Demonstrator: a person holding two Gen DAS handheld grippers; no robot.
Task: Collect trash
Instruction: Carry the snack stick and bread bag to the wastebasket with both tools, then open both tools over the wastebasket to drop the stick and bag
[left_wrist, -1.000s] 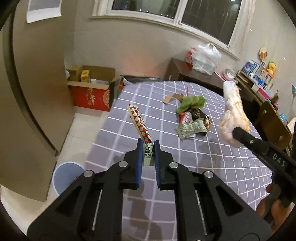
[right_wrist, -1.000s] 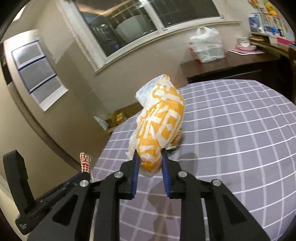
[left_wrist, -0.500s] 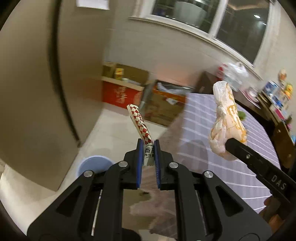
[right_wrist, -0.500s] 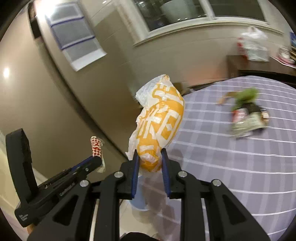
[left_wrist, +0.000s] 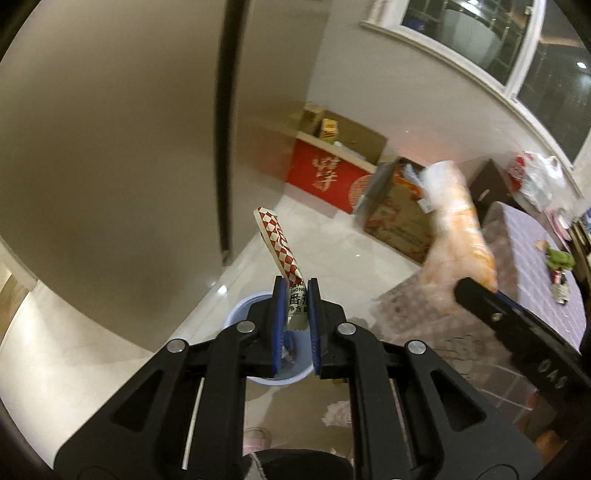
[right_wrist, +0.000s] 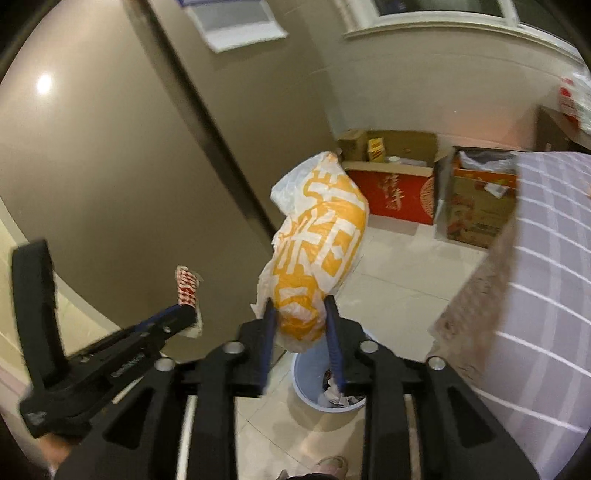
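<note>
My left gripper (left_wrist: 296, 284) is shut on a red-and-white checked wrapper (left_wrist: 277, 240), which sticks up from its pads directly above a pale blue waste bin (left_wrist: 240, 314) on the floor. In the right wrist view my right gripper (right_wrist: 298, 301) has a puffy yellow-and-white plastic bag (right_wrist: 321, 229) between its pads. Its jaws are opening, and the bag still fills the gap and touches both pads. The bin (right_wrist: 306, 373) lies just below and ahead of these jaws, with some litter inside. The left gripper (right_wrist: 188, 314) with the wrapper (right_wrist: 186, 284) shows at the left.
A red carton (left_wrist: 325, 177) and an open cardboard box (left_wrist: 395, 218) stand by the far wall. The table with its grey checked cloth (right_wrist: 546, 258) is at the right, with leftover trash (left_wrist: 559, 258) on it. A tall brown door panel fills the left.
Both grippers have swung left off the table and lower, now over the blue bin on the floor. The right jaws stand wider around the bag. The left grip is unchanged.
</note>
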